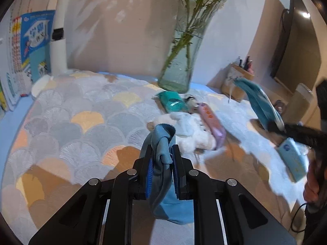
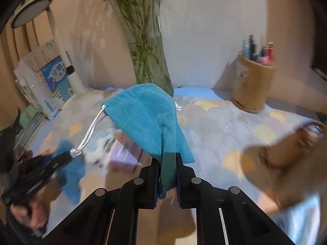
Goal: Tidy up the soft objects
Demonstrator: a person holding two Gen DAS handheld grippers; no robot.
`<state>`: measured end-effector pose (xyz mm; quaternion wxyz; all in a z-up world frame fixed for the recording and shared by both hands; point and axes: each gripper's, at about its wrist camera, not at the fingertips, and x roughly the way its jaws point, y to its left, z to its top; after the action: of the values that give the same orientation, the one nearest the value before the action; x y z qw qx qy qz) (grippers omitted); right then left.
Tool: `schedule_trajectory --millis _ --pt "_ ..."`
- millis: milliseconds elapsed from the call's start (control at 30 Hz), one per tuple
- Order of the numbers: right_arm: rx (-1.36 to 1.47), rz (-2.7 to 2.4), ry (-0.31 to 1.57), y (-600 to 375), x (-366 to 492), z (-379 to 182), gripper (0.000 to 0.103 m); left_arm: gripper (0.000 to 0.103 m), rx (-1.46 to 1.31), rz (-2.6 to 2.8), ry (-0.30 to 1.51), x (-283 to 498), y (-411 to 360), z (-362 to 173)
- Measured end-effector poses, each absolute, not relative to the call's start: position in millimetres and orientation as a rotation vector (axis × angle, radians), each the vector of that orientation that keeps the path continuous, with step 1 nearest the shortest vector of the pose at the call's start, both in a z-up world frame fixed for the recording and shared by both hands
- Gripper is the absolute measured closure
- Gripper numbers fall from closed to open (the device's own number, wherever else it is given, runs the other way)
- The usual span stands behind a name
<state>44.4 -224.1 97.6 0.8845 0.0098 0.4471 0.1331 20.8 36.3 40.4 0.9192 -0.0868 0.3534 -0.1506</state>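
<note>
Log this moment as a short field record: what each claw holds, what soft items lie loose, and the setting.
left claw: shut on light blue cloth
right claw: shut on teal drawstring pouch, cord dangling
loose on mat: white plush toy, pink pouch, green pouch, tissue pack
surface: scallop-patterned mat
background: glass vase with stems, pen holder, books
image quality: right wrist view blurred

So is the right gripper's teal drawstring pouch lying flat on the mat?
No. The teal pouch hangs raised above the patterned mat, pinched at one edge between the right gripper fingers.
</note>
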Motion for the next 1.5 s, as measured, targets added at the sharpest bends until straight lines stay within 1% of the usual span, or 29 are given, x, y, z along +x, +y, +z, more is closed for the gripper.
schedule_trajectory --millis 133,200,367,400,433,467,500,533,600,633,667,833,867,967,1100,1200,1300,1433,1500 --pt "-0.074 0.171 0.991 -226.1 -1.7 107.2 0.09 0.089 -0.235 -0.469 0.747 2.2 30.4 49.6" --pt "-0.08 0.134 1.024 -230.5 -20.6 106.0 0.09 0.089 -0.227 -0.614 0.803 -10.0 19.7 51.3" --pt "-0.024 0.111 1.116 -230.5 -33.3 82.9 0.089 0.088 0.037 -0.58 0.893 -40.7 -21.8 33.9" --pt "-0.024 0.12 1.142 -226.8 -35.4 74.6 0.088 0.084 0.064 -0.557 0.927 -43.2 -26.6 26.0" --pt "-0.02 0.13 1.16 -225.9 -37.4 69.2 0.087 0.078 0.063 -0.54 0.95 -43.2 -25.5 21.0" --pt "-0.013 0.145 1.181 -224.2 -41.0 63.5 0.085 0.078 0.033 -0.537 0.948 -44.5 -21.8 18.9" --pt "-0.006 0.17 1.209 -222.6 -44.8 56.7 0.077 0.077 -0.004 -0.527 0.946 -45.3 -15.8 19.9" --pt "-0.002 0.18 1.22 -221.6 -47.0 53.2 0.072 0.077 -0.039 -0.515 0.958 -45.4 -9.9 20.5" --pt "-0.002 0.199 1.216 -222.9 -54.5 52.0 0.059 0.073 -0.098 -0.474 0.978 -45.2 3.1 21.9" --pt "0.002 0.214 1.212 -224.1 -57.4 53.7 0.053 0.073 -0.119 -0.443 0.981 -46.2 10.5 22.4" --pt "0.014 0.228 1.209 -225.7 -60.5 56.3 0.045 0.073 -0.132 -0.422 0.977 -47.9 16.4 23.1" --pt "0.147 0.298 1.194 -241.9 -66.8 66.9 0.043 0.07 -0.167 -0.358 0.973 -51.7 27.1 23.3" --pt "0.169 0.296 1.198 -245.1 -66.5 67.0 0.042 0.069 -0.161 -0.355 0.974 -50.1 25.7 21.6" --pt "0.236 0.275 1.234 -249.7 -58.4 62.1 0.025 0.067 -0.161 -0.334 0.969 -43.9 22.1 16.8" --pt "0.304 0.291 1.296 -242.2 -35.3 51.6 0.025 0.067 -0.118 -0.32 0.936 -43.6 18.1 14.8" --pt "0.281 0.294 1.311 -227.3 -19.6 49.8 0.025 0.067 -0.078 -0.312 0.92 -46.8 13.8 15.0" --pt "0.188 0.26 1.322 -212.2 -7.8 52.3 0.025 0.069 -0.075 -0.317 0.911 -47.9 14.9 15.3" --pt "-0.028 0.206 1.311 -205.8 -10.5 61.7 0.025 0.07 -0.086 -0.328 0.908 -47.7 17.2 15.2" --pt "-0.036 0.206 1.304 -218.5 -17.4 68.7 0.025 0.07 -0.089 -0.331 0.907 -47.6 17.4 15.1"
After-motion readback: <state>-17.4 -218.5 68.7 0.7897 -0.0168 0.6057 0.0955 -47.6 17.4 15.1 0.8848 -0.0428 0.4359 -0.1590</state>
